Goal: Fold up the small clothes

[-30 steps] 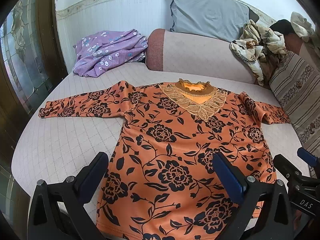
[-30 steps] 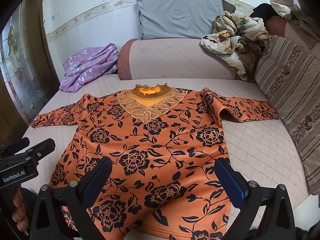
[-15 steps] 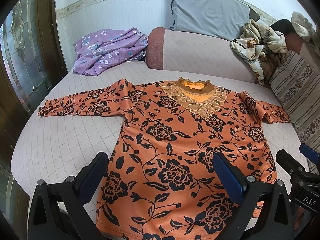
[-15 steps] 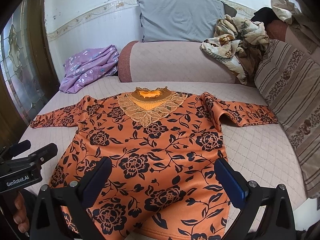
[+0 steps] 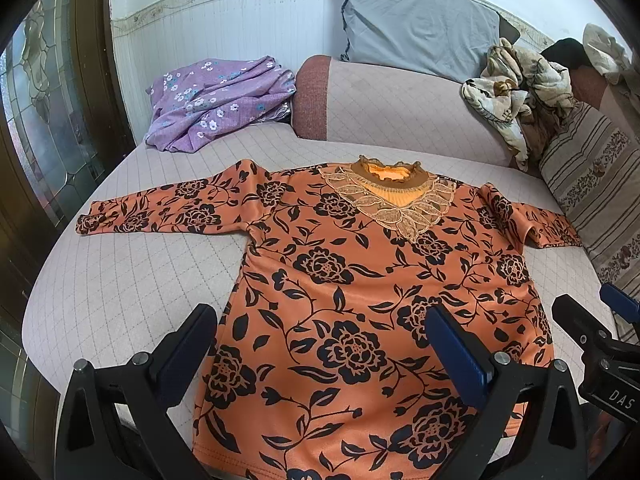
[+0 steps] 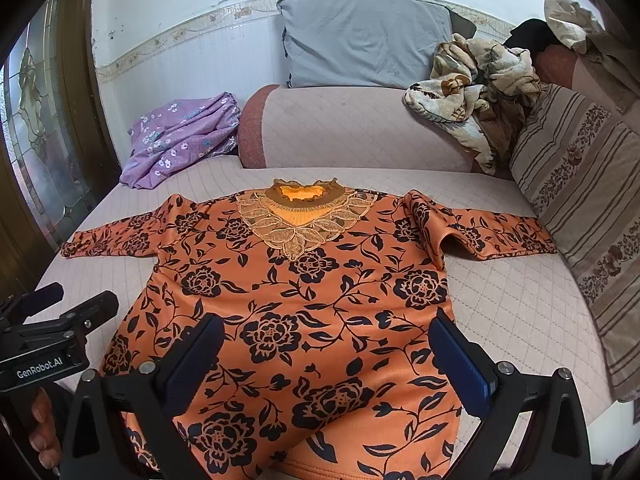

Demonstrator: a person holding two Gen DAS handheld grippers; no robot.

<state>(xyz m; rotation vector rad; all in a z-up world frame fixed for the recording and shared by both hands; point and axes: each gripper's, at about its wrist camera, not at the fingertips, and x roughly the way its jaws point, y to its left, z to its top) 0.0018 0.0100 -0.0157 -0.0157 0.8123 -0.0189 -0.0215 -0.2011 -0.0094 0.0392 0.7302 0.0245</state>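
Orange floral blouse (image 5: 344,280): flat on the bed (image 5: 120,280), face up, sleeves spread, hem nearest you. Your left claw (image 5: 320,350) and right claw (image 6: 328,356): both spread wide, empty, over the hem. Beyond: purple floral garment (image 5: 216,104), grey pillow (image 5: 416,28).

Two legible markings are observed. The white lettering "GenRobot.AI" stands on the black body of the left gripper (image 6: 60,320), seen at the left edge of the right wrist view. The white letters "DAS" stand on the black body of the right gripper (image 5: 600,320), seen at the right edge of the left wrist view.
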